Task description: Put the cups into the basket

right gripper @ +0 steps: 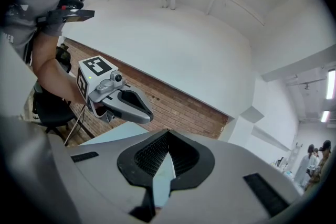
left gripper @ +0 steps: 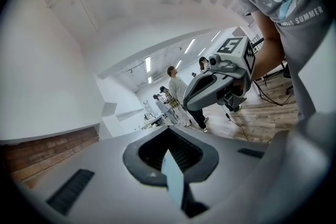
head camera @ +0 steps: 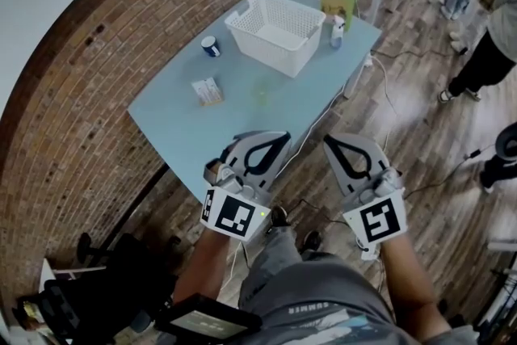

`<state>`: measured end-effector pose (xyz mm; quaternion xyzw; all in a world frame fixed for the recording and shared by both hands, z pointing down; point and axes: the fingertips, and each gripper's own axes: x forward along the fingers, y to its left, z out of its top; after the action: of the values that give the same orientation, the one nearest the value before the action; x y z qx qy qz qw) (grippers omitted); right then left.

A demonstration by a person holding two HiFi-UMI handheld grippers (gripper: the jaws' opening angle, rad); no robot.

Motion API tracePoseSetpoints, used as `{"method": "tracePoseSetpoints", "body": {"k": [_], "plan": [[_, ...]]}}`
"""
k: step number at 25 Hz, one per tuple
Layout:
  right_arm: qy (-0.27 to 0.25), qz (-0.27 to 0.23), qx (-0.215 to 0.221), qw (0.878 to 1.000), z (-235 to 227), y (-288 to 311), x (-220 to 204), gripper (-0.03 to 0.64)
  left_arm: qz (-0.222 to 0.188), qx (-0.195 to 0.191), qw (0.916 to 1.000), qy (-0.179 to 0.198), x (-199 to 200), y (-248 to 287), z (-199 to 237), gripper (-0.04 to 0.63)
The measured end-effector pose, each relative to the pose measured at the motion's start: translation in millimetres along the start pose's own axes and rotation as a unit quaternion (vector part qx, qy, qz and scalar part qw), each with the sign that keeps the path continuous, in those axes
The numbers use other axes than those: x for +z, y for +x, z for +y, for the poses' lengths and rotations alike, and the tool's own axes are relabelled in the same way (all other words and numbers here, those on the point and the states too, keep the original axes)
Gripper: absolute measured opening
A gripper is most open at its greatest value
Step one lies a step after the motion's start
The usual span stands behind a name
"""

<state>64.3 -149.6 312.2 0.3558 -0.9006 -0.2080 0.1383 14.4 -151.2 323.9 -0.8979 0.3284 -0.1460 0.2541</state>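
Approach step: left claw [head camera: 281, 138] and right claw [head camera: 331, 141] hang pinched shut, empty, short of the table [head camera: 242, 121]. Next, open 1 and reach the cup [head camera: 210, 46], seemingly the only 1, left of the basket [head camera: 242, 22].

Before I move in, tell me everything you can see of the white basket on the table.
The basket is white, plastic-looking and rectangular, with lattice walls flaring up to a thicker rim. It stands upright and open-topped at the far end of the light blue table and looks empty. A small bottle stands close by its right corner; whether they touch cannot be told.
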Motion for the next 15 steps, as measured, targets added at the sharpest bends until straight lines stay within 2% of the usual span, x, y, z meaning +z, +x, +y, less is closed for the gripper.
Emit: {"method": "tracePoseSetpoints", "body": {"k": [8, 15], "plan": [[0.013, 0.015, -0.003, 1.0, -23, 54, -21, 0.012, 0.008, -0.016, 0.9997, -0.018, -45, 29, 39, 0.0], [0.003, 0.022, -0.017, 1.0, -48, 118, -23, 0.012, -0.018, -0.025, 0.9993, -0.021, -75, 51, 97, 0.0]]}}
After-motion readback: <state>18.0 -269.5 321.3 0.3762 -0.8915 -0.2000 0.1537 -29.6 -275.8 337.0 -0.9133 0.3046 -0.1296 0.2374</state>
